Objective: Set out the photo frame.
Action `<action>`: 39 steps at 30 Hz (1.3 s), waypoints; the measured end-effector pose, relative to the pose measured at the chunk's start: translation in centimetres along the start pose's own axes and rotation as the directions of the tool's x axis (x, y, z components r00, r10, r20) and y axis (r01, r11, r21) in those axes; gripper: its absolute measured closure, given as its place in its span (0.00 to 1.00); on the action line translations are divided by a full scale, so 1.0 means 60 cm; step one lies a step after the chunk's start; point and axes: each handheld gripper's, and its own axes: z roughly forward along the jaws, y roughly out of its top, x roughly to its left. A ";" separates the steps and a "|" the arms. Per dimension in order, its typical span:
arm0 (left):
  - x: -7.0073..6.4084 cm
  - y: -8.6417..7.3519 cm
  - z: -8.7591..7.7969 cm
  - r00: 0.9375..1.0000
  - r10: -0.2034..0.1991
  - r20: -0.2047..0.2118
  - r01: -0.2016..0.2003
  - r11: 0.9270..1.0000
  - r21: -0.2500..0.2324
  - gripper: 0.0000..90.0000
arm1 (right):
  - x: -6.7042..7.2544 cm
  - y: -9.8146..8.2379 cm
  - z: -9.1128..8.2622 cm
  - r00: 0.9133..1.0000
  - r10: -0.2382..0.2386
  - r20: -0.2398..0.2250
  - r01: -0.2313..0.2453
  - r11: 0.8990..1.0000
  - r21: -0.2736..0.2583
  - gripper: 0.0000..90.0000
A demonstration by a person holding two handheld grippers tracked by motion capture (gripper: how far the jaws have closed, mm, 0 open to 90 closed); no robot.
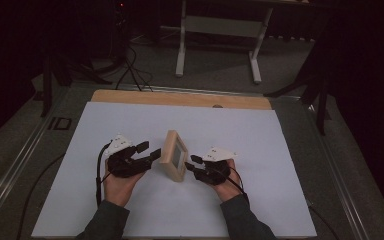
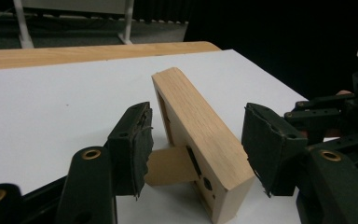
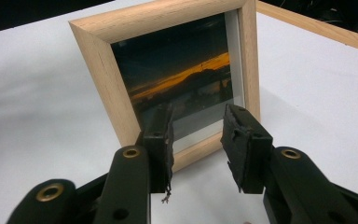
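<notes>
High view: a small wooden picture frame [image 1: 174,155] stood upright on its lower edge near the middle of the white table [image 1: 260,140], glazed face turned toward the person's right, long top edge running away from the person; the left gripper [image 1: 149,152] lay just beside its back, the right gripper [image 1: 192,163] just beside its front, each about equally near, neither seen touching. Left gripper view: the frame's back and top edge [image 2: 200,135] rose between and a little beyond the two padded fingers [image 2: 137,140], which stood wide apart and clear of the wood, holding nothing; a card easel stand [image 2: 170,165] projected from the back toward the left finger; the long top edge ran forward, roughly along the reach of the fingers. Right gripper view: the glazed face with a sunset photograph [image 3: 182,79] stood square ahead of the fingers [image 3: 161,140], which were parted about halfway, empty, their tips just short of the lower rail. Judgement: any regrasp would turn on the frame's thin depth lying crosswise between the two hands
</notes>
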 end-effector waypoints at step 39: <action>-0.038 -0.036 0.066 1.000 0.030 -0.007 -0.029 0.990 0.137 0.46 | -0.008 0.003 -0.009 1.000 0.011 0.005 -0.011 1.000 -0.021 0.64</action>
